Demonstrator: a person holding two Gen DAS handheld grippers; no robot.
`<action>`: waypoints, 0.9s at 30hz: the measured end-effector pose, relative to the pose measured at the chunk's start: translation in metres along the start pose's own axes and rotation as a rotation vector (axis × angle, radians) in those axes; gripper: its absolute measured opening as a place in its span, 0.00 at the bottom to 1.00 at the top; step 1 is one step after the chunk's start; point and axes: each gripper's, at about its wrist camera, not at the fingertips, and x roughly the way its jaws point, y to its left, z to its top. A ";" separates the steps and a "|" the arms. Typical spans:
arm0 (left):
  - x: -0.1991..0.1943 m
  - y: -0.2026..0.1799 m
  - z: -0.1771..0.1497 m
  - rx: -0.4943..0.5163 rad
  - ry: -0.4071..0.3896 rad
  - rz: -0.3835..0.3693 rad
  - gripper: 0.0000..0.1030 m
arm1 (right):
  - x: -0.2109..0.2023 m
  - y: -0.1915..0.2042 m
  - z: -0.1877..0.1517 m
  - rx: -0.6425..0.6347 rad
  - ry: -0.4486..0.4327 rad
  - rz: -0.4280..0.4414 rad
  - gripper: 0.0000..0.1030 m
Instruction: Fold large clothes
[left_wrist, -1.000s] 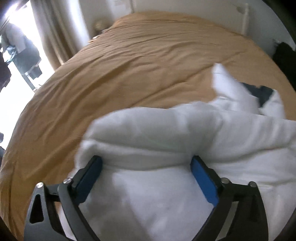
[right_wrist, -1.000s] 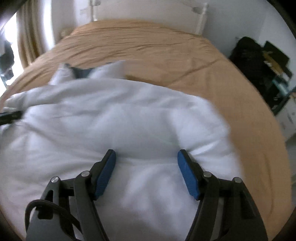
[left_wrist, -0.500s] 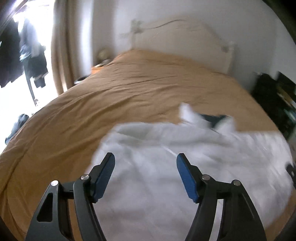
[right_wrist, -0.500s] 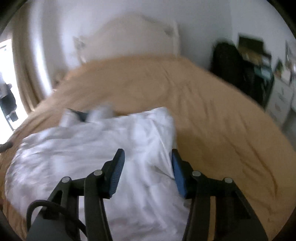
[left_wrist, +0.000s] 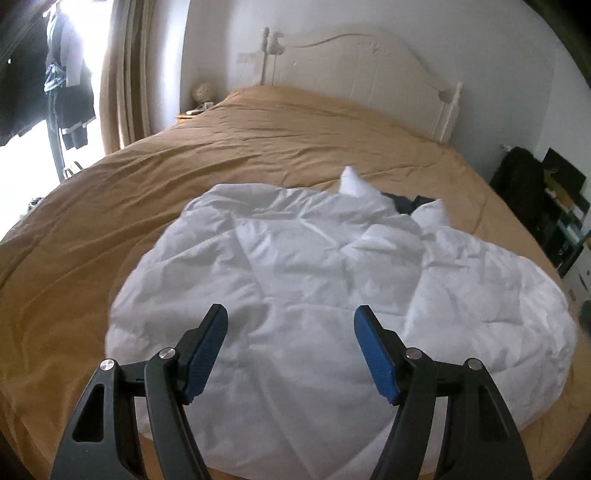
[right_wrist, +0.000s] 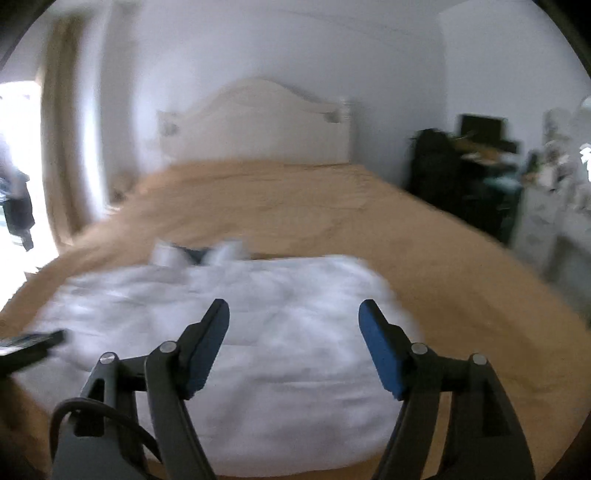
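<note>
One bed (left_wrist: 155, 206) with a tan cover fills most of both views, and one cream headboard (left_wrist: 354, 70) stands at the upper centre. On the cover lies one white padded garment (left_wrist: 317, 280), spread in the lower middle of the frame, with a small dark lining (left_wrist: 408, 204) showing between two raised white collar points at its far edge. At the right edge of the left view there is one dark shelf unit (left_wrist: 535, 199); in the upper left corner dark clothes (left_wrist: 70, 92) hang beside one curtain (left_wrist: 125, 74).

One second ago both pairs of tongs were pressed into the white fabric with their blue pads spread. Now both are lifted back, the garment lies free and flatter, and more of the room is visible.

The left tongs (left_wrist: 290, 332) hang above the near part of the garment, released, pointing toward the headboard. The right tongs (right_wrist: 293, 325) are also released and empty, above the garment (right_wrist: 258, 332); this view is blurred.
</note>
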 end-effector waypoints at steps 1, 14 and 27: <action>-0.001 -0.004 -0.003 0.016 -0.002 0.003 0.69 | 0.004 0.012 -0.002 -0.013 0.005 0.045 0.71; 0.036 0.038 -0.013 0.144 -0.004 0.261 0.94 | 0.077 0.026 -0.066 -0.226 0.190 -0.011 0.69; -0.002 0.045 0.044 0.024 -0.013 0.200 0.78 | 0.068 -0.015 -0.001 -0.078 0.181 -0.074 0.68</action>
